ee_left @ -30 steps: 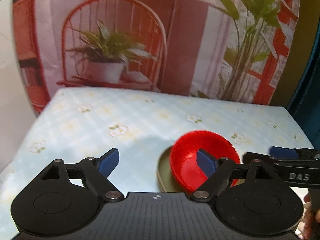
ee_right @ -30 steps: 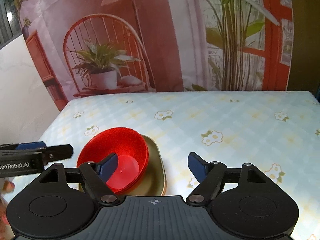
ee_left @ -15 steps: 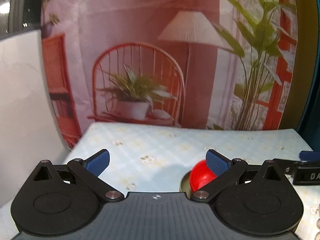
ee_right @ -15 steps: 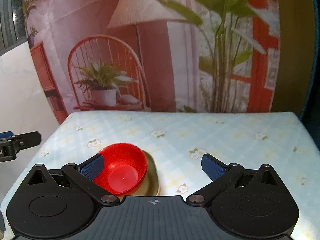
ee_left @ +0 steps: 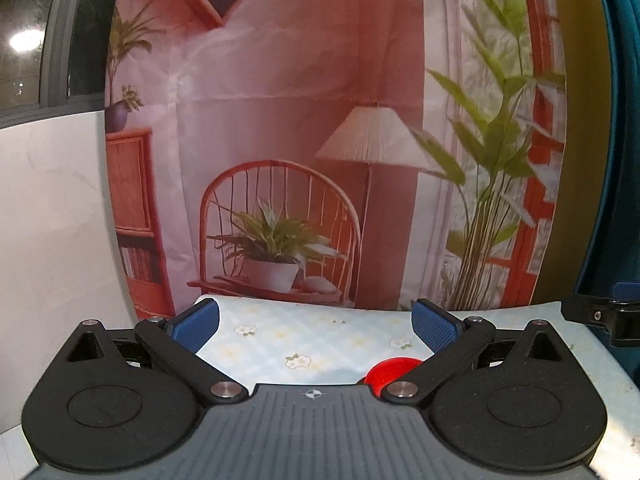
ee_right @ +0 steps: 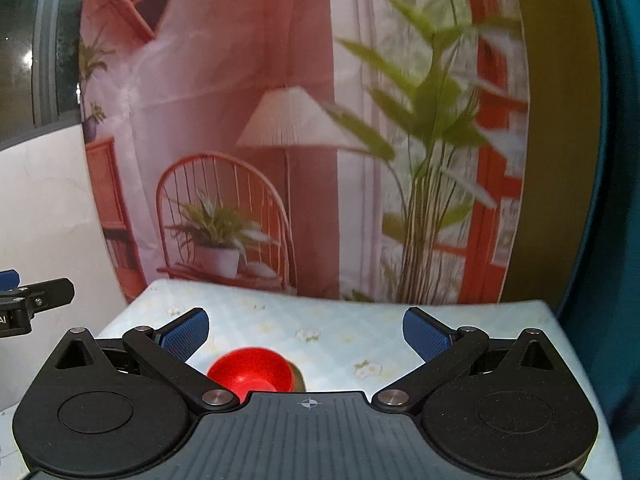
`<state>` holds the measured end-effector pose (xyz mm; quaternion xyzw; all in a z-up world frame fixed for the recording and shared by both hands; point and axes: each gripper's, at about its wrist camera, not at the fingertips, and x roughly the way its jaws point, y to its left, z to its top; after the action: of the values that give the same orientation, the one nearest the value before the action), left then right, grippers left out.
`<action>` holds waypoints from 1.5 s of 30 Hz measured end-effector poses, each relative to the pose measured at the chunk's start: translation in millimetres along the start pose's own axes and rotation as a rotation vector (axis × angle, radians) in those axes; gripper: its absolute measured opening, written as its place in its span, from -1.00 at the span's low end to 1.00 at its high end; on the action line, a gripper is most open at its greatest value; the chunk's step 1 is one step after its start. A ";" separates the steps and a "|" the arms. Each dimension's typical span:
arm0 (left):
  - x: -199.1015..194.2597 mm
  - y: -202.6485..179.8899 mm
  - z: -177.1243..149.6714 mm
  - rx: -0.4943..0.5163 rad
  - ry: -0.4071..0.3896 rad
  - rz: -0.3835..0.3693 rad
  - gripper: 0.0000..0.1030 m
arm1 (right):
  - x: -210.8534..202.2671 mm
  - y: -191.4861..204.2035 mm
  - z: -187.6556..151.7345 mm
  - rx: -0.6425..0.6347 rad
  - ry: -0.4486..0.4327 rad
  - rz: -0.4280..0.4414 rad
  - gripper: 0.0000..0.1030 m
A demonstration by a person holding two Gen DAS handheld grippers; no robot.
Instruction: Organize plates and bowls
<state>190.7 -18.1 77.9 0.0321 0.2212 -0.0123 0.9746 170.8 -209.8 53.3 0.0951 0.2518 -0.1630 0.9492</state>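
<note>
Both grippers are held level above the near edge of the table [ee_right: 460,320], pointing at a printed backdrop [ee_left: 300,120]. The left gripper [ee_left: 316,326] has its jaws spread wide and empty; the right gripper [ee_right: 306,330] is equally wide and empty. Their fingers are black plastic with ribbed blue pads [ee_right: 184,332]. A glossy red bowl [ee_right: 250,372], round and deep, sits on an olive plate [ee_right: 298,378] low on the table, left of centre in the right view. A pale checked cloth with small flowers covers the tabletop.
</note>
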 end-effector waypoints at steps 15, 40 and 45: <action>-47.2 0.4 3.0 0.025 -0.055 0.014 1.00 | -62.1 15.1 3.2 0.002 -0.080 0.005 0.99; -50.6 5.2 4.8 0.044 -0.051 0.031 1.00 | -70.1 15.6 -0.5 0.020 -0.084 0.005 0.99; -51.0 8.1 5.7 0.041 -0.047 0.032 1.00 | -70.5 15.5 -0.5 0.020 -0.084 0.007 0.99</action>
<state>147.5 -9.9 105.5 0.0554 0.1975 -0.0019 0.9787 118.3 -176.9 90.3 0.0983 0.2095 -0.1662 0.9585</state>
